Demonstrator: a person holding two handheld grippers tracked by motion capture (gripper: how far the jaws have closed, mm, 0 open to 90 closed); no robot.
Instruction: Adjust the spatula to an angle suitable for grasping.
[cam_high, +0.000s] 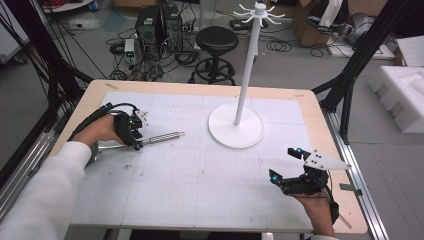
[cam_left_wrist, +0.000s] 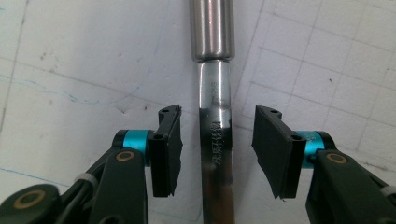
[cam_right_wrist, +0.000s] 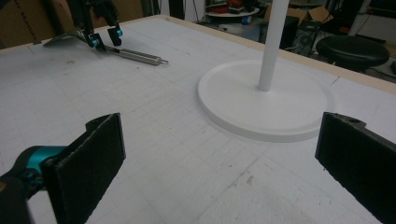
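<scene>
Left gripper (cam_left_wrist: 217, 144) sits w/ jaws apart either side of the metal utensil's (cam_high: 161, 138) handle lying on the table (cam_high: 200, 175), nothing clamped yet, while right gripper (cam_high: 286, 166) waits wide open near the white stand (cam_high: 236, 126), so pickup's prob. next.

Left hand-held gripper (cam_high: 136, 144) sits low, jaws parted; right hand-held gripper (cam_high: 286, 166) seemingly hovers, jaws spread wide.
</scene>
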